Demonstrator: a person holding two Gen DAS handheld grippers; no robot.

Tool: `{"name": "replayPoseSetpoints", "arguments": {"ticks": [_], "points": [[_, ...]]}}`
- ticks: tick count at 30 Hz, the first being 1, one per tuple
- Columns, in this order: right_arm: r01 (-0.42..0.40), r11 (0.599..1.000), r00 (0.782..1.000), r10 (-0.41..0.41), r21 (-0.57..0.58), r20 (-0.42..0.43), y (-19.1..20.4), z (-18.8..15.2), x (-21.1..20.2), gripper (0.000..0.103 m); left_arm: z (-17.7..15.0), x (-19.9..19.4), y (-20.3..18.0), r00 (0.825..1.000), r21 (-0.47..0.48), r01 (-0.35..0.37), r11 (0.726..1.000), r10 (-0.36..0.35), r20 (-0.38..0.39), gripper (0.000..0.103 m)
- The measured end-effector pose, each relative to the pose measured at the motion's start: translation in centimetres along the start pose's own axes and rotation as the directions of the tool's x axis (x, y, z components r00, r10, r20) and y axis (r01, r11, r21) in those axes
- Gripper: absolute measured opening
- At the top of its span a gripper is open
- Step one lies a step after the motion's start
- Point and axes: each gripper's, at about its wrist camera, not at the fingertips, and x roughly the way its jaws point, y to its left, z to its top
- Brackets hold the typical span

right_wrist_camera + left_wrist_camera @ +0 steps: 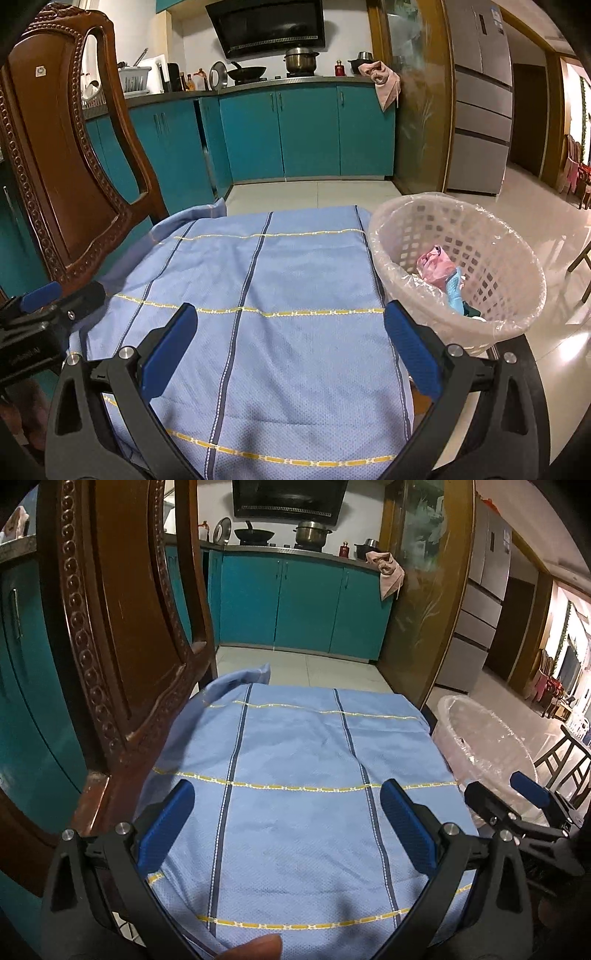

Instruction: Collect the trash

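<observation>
Both tongs hang released over the blue cloth (pixel 258 280): left gripper (pixel 286 814) and right gripper (pixel 290 338) with jaws spread wide, nothing between them. Trash, a pink wad (pixel 434 267) and a light-blue scrap (pixel 455 291), lies inside the lined basket (pixel 517 269) just right of the cloth. A wooden chair (pixel 62 155) stands at the left.

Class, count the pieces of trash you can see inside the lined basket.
2 at least: a pink crumpled piece and a blue piece just in front of it, both at the bottom of the basket. Dark and white bits below may be more; the rim hides them.
</observation>
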Motion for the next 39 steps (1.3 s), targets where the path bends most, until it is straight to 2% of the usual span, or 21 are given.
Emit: {"name": "replayPoseSetpoints", "arguments": {"ticks": [8, 39], "points": [[-0.004, 1.000, 1.000, 0.004, -0.001, 0.001, 0.0, 0.0, -0.2, 0.099, 0.0, -0.2, -0.6, 1.000, 0.020, 0.011, 1.000, -0.012, 0.017, 0.100], [0.000, 1.000, 1.000, 0.000, 0.005, -0.001, -0.2, 0.1, 0.0, 0.099, -0.3, 0.3, -1.0, 1.000, 0.029, 0.024, 0.999, -0.024, -0.001, 0.100]]}}
